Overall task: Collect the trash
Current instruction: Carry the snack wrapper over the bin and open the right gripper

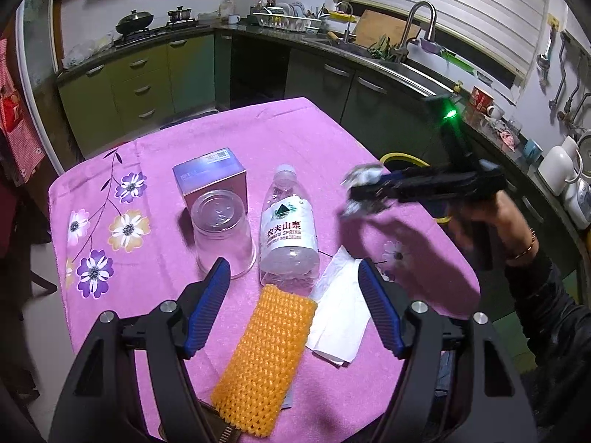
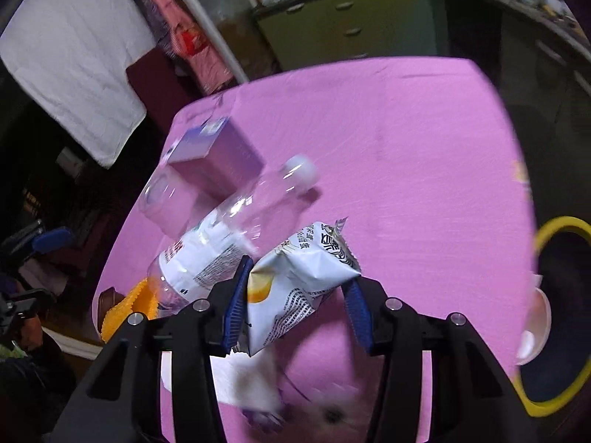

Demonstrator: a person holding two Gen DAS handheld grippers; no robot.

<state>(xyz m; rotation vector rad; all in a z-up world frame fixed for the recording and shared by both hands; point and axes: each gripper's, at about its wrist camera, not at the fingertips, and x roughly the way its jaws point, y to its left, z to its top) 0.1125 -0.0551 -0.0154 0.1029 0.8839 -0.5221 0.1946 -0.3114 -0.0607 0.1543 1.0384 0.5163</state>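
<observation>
A crumpled snack wrapper [image 2: 299,280] is clamped between the blue pads of the right gripper [image 2: 295,306] and is held clear of the pink tablecloth [image 2: 406,147]. In the left wrist view the same wrapper [image 1: 360,193] appears blurred at the tip of the right gripper [image 1: 365,193], above the right part of the table. No earlier picture is supplied, so no movement of the jaws is recorded.

The left gripper [image 1: 295,299] is seen with its jaws spread wide and nothing between the pads. It is held above the near edge of the table.

Further items are noted on the cloth: a clear plastic water bottle [image 1: 289,227] lying on its side, a white tissue [image 1: 341,313] just beside the bottle's base, and an orange foam net sleeve [image 1: 262,354] next to the tissue. An upturned clear plastic cup [image 1: 222,232] is placed to the left of the bottle, with a purple carton [image 1: 210,177] touching or just behind it.

A yellow-rimmed bin [image 2: 561,313] is seen beside the table's right edge, with something white lying at its rim.
</observation>
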